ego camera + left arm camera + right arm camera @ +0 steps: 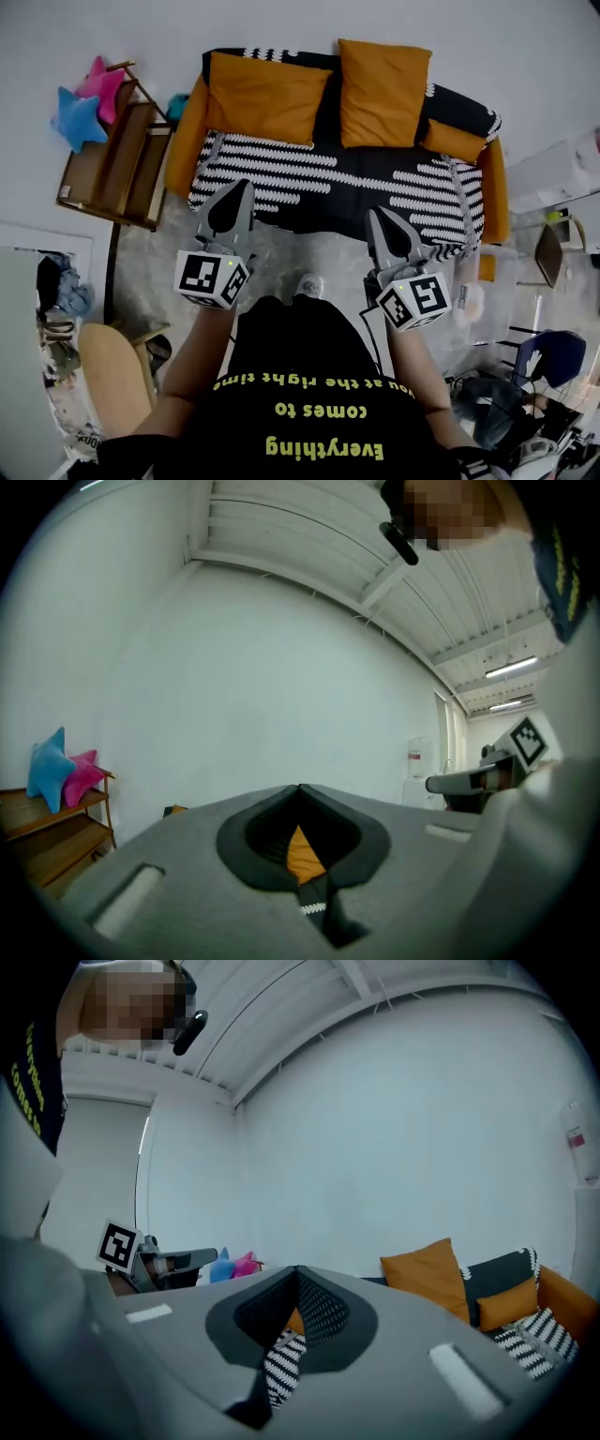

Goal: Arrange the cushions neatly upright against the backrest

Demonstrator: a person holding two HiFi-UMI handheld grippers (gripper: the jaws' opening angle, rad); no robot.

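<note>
With the left hand-held gripper (242, 192) and right hand-held gripper (378, 220) both clamped shut on nothing, hovering short of the sofa (319, 178) — not touching any cushion. Looks mostly done: big orange cushion (267, 97) and second big cushion (382, 92) propped upright against the backrest (323, 66). Left to sort, probably: small orange cushion (453, 141) tucked low in the right corner — could use standing up alongside the others.

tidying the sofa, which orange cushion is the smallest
The small cushion at the sofa's right end in the head view; the two large cushions dwarf it.
</note>
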